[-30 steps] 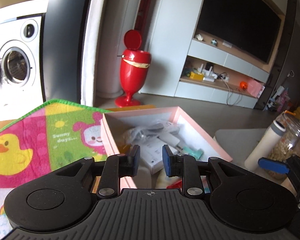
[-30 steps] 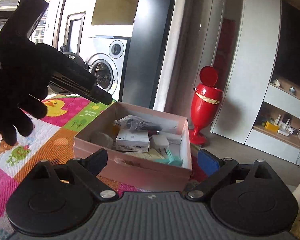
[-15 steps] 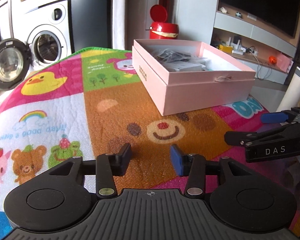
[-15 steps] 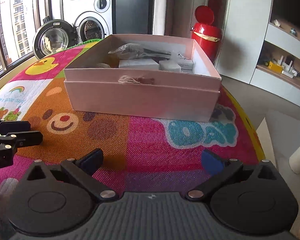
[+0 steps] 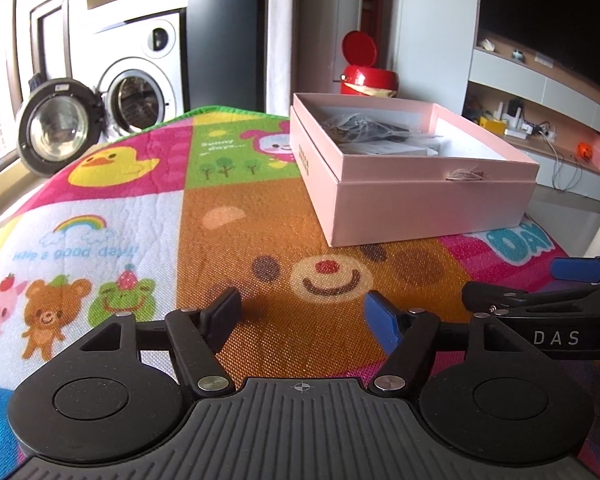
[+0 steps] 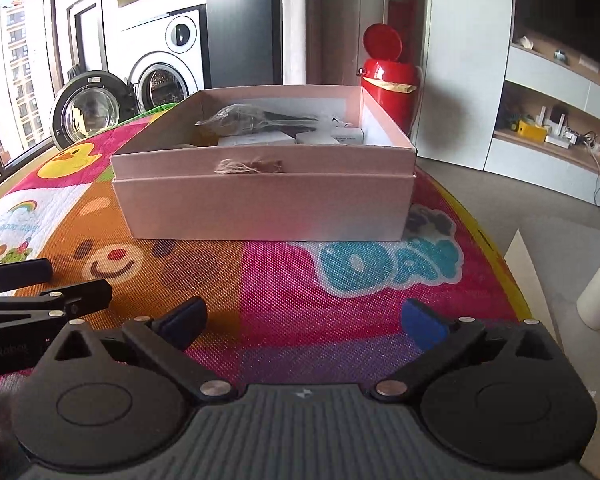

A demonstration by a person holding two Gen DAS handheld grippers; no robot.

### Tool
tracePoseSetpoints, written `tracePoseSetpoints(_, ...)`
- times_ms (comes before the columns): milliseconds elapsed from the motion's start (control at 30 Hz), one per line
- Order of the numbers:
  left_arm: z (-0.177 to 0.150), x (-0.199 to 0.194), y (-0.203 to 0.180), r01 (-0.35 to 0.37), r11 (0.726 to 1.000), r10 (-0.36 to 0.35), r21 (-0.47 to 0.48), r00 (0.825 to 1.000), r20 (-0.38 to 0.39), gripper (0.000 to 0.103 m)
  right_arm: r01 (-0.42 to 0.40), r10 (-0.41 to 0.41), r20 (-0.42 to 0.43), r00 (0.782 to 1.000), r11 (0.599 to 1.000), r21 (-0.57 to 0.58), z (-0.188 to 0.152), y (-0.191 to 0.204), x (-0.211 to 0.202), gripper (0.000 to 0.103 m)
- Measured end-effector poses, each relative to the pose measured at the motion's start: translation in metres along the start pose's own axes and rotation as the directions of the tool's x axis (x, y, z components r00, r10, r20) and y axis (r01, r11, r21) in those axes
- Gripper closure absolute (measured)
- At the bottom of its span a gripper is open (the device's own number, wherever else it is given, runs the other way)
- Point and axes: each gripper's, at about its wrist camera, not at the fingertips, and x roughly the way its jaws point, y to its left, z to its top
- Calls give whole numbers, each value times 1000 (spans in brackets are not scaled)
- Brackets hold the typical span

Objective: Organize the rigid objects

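The left gripper (image 5: 302, 314) sits low over the colourful play mat (image 5: 140, 208); its jaws have just been opening and now stand spread, with only the mat's brown bear face between them. Ahead of it and off to its right, well apart from the fingertips, stands the pink box (image 5: 428, 204), open at the top, resting on the mat. Inside lie a crinkled clear bag (image 6: 252, 118) of dark items and a few white packets (image 6: 284, 138), packed near the far wall.

The right gripper (image 6: 302, 320) is also low over the mat, jaws splayed wide, nothing between them. The box stands straight ahead of it, its near wall facing the fingers, with a knot of twine (image 6: 240, 167) on the rim. The two grippers lie side by side, close but apart. Beyond the box stand a red bin (image 6: 388, 80) and a washing machine (image 5: 140, 84) with its door open.
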Motion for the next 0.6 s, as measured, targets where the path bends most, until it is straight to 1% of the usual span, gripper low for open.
tracePoseSetpoints(100, 0, 1, -4, -19, 1000, 19, 25, 1000, -1, 28, 11, -11, 4, 1000, 1000, -1, 1, 2, 1, 0)
tracePoseSetpoints(600, -1, 0, -2, -13, 1000, 13, 18, 1000, 1, 28, 40, -41, 27, 999, 999, 32, -8, -2, -5, 0)
